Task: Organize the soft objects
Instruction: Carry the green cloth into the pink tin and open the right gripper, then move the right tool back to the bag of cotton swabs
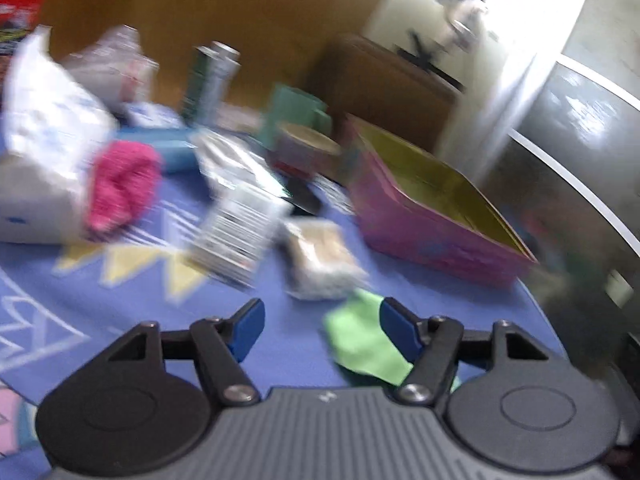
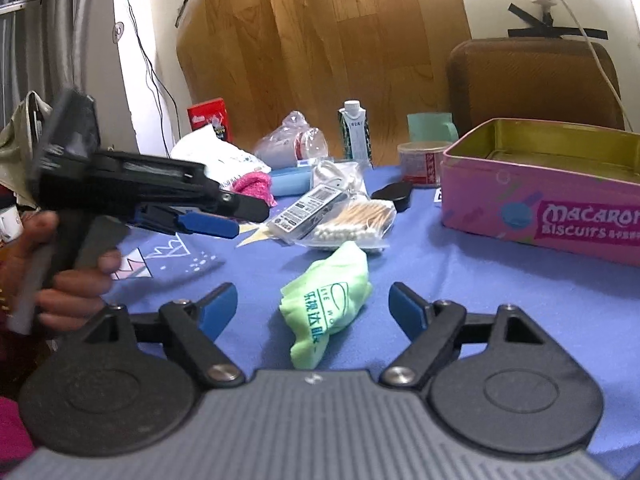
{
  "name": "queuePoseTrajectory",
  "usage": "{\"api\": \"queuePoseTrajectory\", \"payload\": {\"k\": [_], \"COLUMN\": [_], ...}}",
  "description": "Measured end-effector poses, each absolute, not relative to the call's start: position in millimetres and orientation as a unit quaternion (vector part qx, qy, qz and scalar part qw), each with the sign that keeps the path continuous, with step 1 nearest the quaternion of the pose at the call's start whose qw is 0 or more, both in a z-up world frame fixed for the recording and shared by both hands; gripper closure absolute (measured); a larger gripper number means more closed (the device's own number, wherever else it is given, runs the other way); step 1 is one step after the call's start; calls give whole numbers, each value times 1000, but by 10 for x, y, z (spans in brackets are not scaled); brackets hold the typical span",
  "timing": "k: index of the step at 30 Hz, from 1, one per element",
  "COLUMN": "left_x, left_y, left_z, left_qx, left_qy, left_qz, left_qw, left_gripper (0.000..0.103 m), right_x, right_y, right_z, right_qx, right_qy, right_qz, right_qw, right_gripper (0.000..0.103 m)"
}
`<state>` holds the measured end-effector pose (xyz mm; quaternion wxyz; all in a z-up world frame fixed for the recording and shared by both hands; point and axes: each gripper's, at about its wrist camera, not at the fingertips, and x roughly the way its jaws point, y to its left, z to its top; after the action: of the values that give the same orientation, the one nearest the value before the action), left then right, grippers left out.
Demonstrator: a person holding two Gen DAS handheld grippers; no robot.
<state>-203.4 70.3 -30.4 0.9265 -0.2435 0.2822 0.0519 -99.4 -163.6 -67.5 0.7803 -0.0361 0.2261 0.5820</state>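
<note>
A crumpled light-green cloth with printed lettering lies on the blue tablecloth. My right gripper is open and low over it, one finger on each side, pads clear of the fabric. In the blurred left wrist view the green cloth lies partly behind the right-hand finger of my left gripper, which is open and holds nothing. A hand carries the left gripper above the table's left side. A fuzzy pink cloth rests farther back by a white bag.
An open pink biscuit tin stands at the right. Behind the green cloth lie a bag of cotton swabs, a barcode packet and a black case. A carton, a teal mug and a wooden board stand at the back.
</note>
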Motion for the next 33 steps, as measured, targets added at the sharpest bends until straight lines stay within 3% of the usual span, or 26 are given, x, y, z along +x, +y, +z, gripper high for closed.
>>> {"api": "queuePoseTrajectory", "payload": {"k": [3, 5, 7, 9, 11, 18, 25, 33], "left_x": [-1850, -1706, -1583, -1502, -1414, -1024, -162, 455], "left_y": [562, 485, 404, 309, 266, -57, -512, -724], "left_z": [-389, -483, -566, -546, -514, -43, 386, 305], "left_qx": [-254, -265, -263, -240, -243, -182, -121, -97], "left_qy": [308, 332, 346, 346, 355, 318, 263, 249], "left_qz": [12, -11, -22, -20, -35, -55, -81, -50], "left_qw": [917, 905, 900, 907, 902, 929, 954, 962], "left_gripper": [45, 54, 57, 59, 69, 68, 68, 60], "right_x": [-954, -923, -913, -900, -917, -809, -293, 627], "right_y": [-1596, -1597, -1574, -1542, -1558, -1698, -1952, -2129], "right_z": [-716, -742, -772, -842, -847, -665, -304, -263], "right_qx": [-36, -34, -45, -61, -67, -61, -56, -59], "right_qy": [238, 249, 256, 269, 257, 183, 99, 117], "right_qz": [573, 573, 574, 571, 569, 539, 463, 392], "right_qw": [784, 780, 776, 773, 778, 820, 879, 910], "right_gripper": [19, 28, 57, 76, 88, 90, 90, 90]}}
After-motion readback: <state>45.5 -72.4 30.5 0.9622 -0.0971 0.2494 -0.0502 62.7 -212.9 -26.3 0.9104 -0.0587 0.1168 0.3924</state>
